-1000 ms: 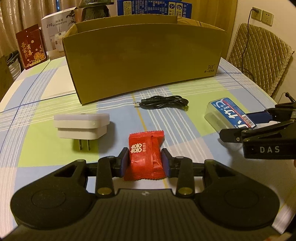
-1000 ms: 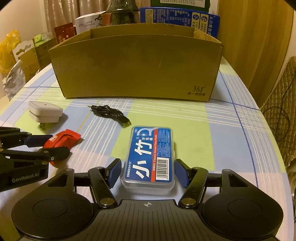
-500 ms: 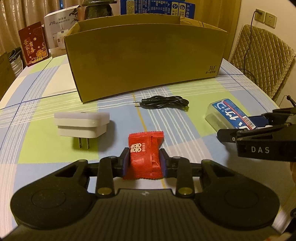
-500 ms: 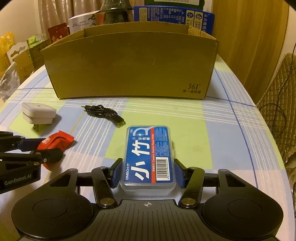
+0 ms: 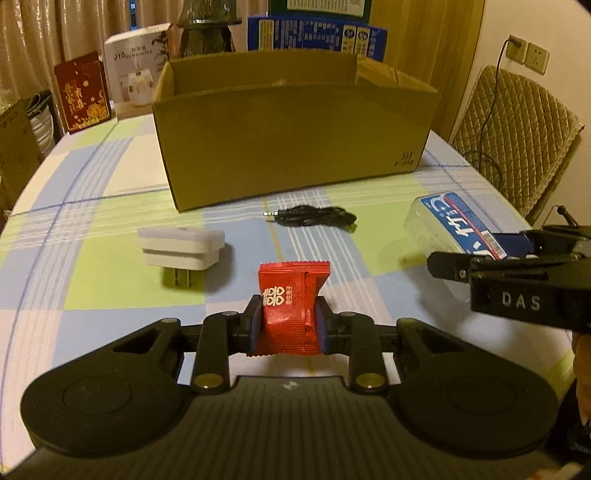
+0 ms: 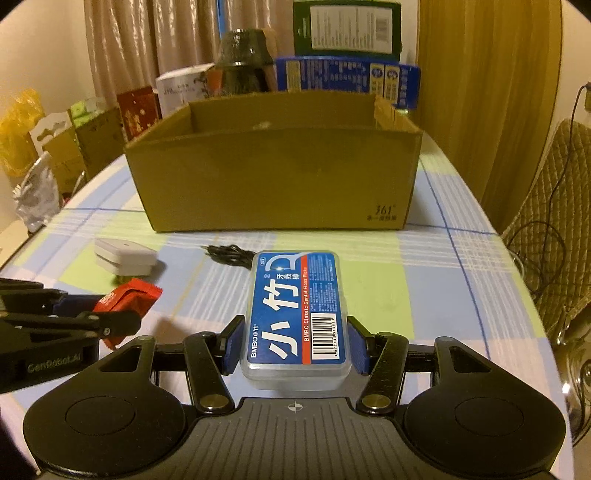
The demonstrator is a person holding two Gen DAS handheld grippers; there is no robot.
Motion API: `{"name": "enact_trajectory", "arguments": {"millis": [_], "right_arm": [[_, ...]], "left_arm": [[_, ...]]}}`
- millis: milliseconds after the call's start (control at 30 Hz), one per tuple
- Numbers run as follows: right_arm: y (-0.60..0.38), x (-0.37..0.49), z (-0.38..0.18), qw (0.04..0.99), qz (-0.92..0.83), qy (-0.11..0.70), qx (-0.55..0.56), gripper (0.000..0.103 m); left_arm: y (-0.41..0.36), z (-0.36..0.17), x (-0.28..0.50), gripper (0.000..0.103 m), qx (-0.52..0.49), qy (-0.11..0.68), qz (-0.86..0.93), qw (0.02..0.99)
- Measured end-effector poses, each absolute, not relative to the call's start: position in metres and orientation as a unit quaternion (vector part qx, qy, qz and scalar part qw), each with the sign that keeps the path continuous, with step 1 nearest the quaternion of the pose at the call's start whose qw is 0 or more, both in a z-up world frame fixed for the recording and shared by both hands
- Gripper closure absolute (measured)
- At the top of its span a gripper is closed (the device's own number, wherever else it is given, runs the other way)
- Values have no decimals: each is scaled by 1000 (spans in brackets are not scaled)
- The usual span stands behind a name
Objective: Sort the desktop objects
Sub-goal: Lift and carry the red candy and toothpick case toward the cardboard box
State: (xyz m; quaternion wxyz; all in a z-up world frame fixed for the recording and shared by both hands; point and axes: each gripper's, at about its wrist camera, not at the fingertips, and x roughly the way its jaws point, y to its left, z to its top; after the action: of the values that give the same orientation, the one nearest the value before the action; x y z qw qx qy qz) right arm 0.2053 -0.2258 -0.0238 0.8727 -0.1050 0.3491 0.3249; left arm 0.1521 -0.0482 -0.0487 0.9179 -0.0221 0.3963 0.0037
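My left gripper point(image 5: 288, 317) is shut on a red candy packet point(image 5: 290, 306) and holds it above the checked tablecloth. My right gripper point(image 6: 295, 339) is shut on a clear floss-pick box with a blue label point(image 6: 295, 314), lifted off the table. Each gripper shows in the other's view: the right one point(image 5: 480, 258) with the floss box point(image 5: 454, 225), the left one point(image 6: 99, 314) with the candy point(image 6: 129, 299). An open brown cardboard box point(image 5: 295, 129) stands behind, also in the right wrist view point(image 6: 273, 177). A white plug adapter point(image 5: 181, 247) and a black audio cable point(image 5: 314, 216) lie on the table.
Behind the cardboard box stand a blue carton point(image 5: 317, 33), a white humidifier box point(image 5: 136, 70), a red gift box point(image 5: 83, 92) and a dark vase point(image 6: 242, 62). A quilted chair point(image 5: 517, 136) stands to the right of the table. Bags and cartons point(image 6: 37, 147) sit at the left.
Both grippers closed tighter on their objects and rose off the table, the candy and the floss box lifting with them; the cardboard box's inside now shows.
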Motion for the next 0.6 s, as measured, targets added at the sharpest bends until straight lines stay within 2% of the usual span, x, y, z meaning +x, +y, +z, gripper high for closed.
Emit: {"name": "enact_trajectory", "arguments": {"millis": [600], "right_arm": [[-237, 184, 45, 888, 330, 303, -102, 50]], "left_arm": [[-53, 24, 128, 79, -17, 348, 7, 937]]}}
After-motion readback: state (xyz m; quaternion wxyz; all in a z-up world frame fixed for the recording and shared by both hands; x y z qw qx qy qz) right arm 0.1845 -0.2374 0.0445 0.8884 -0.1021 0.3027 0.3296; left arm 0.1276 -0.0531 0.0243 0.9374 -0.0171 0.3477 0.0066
